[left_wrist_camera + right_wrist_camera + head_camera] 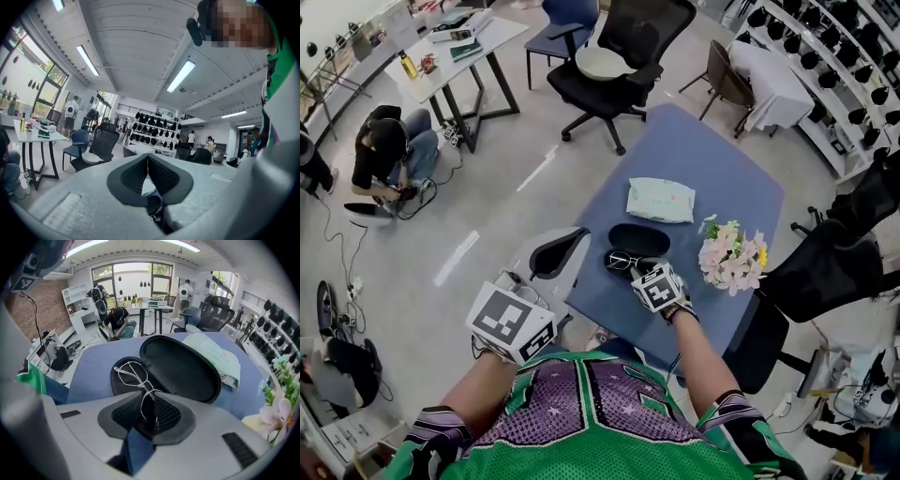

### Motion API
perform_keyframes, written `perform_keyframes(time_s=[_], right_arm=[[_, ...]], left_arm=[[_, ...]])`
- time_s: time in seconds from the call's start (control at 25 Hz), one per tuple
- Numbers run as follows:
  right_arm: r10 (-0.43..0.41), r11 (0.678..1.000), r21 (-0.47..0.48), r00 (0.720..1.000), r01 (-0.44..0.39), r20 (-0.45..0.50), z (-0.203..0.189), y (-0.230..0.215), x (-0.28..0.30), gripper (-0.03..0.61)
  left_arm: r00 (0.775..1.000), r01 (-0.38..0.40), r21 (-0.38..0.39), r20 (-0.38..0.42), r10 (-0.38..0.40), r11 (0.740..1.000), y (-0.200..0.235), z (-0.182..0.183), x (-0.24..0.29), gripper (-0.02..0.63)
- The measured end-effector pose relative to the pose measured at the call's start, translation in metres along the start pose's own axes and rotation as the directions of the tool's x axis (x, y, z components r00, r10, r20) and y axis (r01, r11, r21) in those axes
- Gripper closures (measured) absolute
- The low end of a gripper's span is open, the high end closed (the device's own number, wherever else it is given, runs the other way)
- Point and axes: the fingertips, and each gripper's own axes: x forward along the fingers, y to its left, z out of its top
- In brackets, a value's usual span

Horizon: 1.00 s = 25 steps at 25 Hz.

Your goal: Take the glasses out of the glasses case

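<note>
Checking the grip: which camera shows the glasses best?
Right gripper view: the glasses sit close and central, one lens between the jaws of the right gripper. Head view shows them small beside that gripper. Left gripper view faces the room.

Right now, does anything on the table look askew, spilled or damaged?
Nothing stands out: glasses lie in the open case, one lens between the jaws of the right gripper; tissue pack and flowers sit neatly.
</note>
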Motion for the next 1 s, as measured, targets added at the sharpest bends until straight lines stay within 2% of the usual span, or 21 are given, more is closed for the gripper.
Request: perform_keyframes(time_s=[0.2,0.28,0.56,1.0], right_arm=[[0.006,1.000,-0.013,1.000,-0.006,0.000,0.002,0.003,0.001,0.494],[0.002,1.000,-0.028,1.000,-0.002,0.013,0.003,0.004,0.000,0.529],[-0.021,1.000,-0.019,1.000,0.021,0.017,0.006,0.000,-0.006,0.565],[-0.034,0.999,0.013,0.999,0.034,0.027,0.009,-0.003,-0.012,0.569]], left_arm=[[1.000,-0.006,-0.004,0.008,0.006,1.000,0.003,0.005,-0.004,0.598],[1.000,-0.007,-0.001,0.013,0.007,1.000,0.003,0.006,-0.004,0.598],[1.000,-0.011,0.002,0.024,0.011,1.000,0.005,0.011,-0.008,0.598],[0.999,-0.005,0.005,0.038,0.004,1.000,0.007,0.017,-0.011,0.598]])
